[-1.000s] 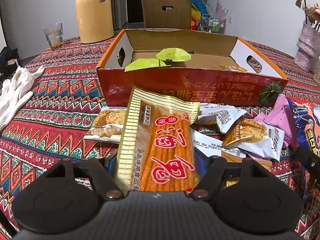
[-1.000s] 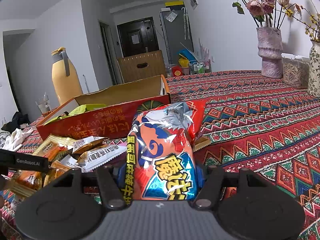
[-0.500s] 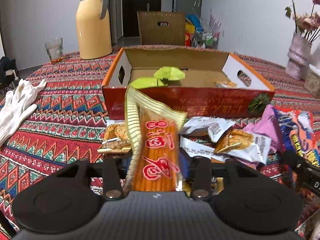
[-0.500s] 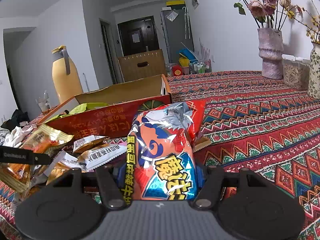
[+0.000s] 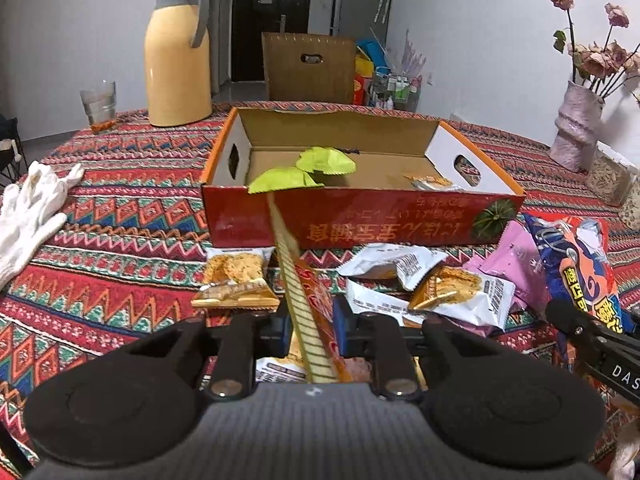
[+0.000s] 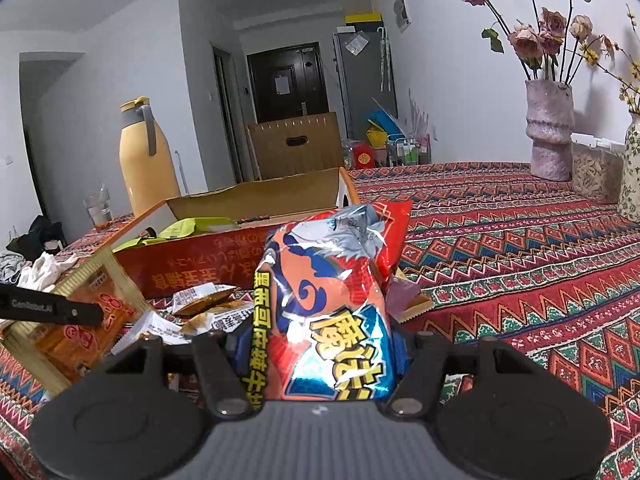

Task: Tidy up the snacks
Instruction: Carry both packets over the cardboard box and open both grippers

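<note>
My left gripper (image 5: 310,322) holds an orange stick-snack packet (image 5: 304,300) edge-on, its jaws closing tight on the lower end; the packet's top leans toward the red cardboard box (image 5: 360,220). The right wrist view shows this packet (image 6: 80,332) lifted off the table at the left. My right gripper (image 6: 320,344) is shut on a puffy red-and-blue crisp bag (image 6: 328,280), held upright to the right of the box (image 6: 208,264). Two green packets (image 5: 320,160) and a small orange one lie inside the box. Several loose packets (image 5: 440,292) lie before it.
A yellow thermos jug (image 5: 178,56) and a glass (image 5: 98,104) stand at the back left. A white glove (image 5: 32,204) lies at the left. A vase of dried roses (image 5: 576,128) stands at the right edge. A brown carton (image 5: 308,68) sits behind the table.
The left jaws have closed on the orange packet, which turned from face-up to edge-on and rose a little. The right gripper and its crisp bag have stayed put.
</note>
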Motion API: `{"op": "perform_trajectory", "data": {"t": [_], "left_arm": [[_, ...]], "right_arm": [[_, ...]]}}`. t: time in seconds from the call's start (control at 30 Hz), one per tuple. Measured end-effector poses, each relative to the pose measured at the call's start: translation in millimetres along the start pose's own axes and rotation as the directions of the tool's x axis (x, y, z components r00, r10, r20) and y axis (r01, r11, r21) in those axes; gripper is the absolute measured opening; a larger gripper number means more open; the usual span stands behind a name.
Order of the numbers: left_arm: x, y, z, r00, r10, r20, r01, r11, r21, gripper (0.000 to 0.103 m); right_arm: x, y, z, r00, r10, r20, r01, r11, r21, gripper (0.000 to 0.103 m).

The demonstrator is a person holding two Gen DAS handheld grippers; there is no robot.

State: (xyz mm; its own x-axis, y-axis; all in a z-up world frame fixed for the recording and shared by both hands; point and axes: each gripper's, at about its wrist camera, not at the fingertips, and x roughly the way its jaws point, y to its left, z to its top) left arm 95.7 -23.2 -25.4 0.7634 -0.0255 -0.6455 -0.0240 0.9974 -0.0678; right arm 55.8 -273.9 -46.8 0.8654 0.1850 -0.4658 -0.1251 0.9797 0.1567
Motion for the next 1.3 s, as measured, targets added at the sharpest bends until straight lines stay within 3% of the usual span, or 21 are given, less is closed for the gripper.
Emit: {"op": "perform_trajectory", "data": {"t": [0.1, 0.27, 0.4, 0.5, 0.83, 1.3], "left_arm": [[6.2, -1.7, -1.1, 1.0, -0.01, -0.027, 0.01, 1.0, 0.0, 0.028], [20.4, -5.2, -1.9, 0.996, 0.018, -0.082, -0.017, 1.0, 0.008, 0.051], [28.0, -8.6, -4.2, 0.994, 0.03, -0.105, -0.028, 0.999, 0.022, 0.051], [28.9, -11.7, -3.5, 0.994, 0.027, -0.108, -0.024, 0.999, 0.032, 0.039], [14.8, -6.7, -2.8, 0.997, -0.003, -0.072, 0.004, 1.0, 0.019, 0.027], [-23.2, -5.9, 23.2, 0.998, -0.048, 0.038, 0.048, 0.999, 0.017, 0.027]], "right_arm": [[-1.3, 0.6, -0.8, 1.0, 0.0, 0.0, 0.0, 1.0, -0.002, 0.062], [0.0, -0.7, -2.5, 1.0, 0.0, -0.006, 0.0, 1.0, 0.004, 0.062], [3.0, -4.2, -3.9, 1.0, 0.004, -0.015, -0.004, 1.0, 0.013, 0.062], [5.2, -6.3, -5.0, 1.0, 0.007, -0.019, -0.007, 1.0, 0.02, 0.062], [4.4, -5.7, -5.3, 1.0, 0.017, -0.016, -0.017, 1.0, 0.02, 0.062], [-1.1, 14.8, 15.7, 0.999, 0.038, 0.026, -0.037, 0.999, -0.015, 0.062]]}}
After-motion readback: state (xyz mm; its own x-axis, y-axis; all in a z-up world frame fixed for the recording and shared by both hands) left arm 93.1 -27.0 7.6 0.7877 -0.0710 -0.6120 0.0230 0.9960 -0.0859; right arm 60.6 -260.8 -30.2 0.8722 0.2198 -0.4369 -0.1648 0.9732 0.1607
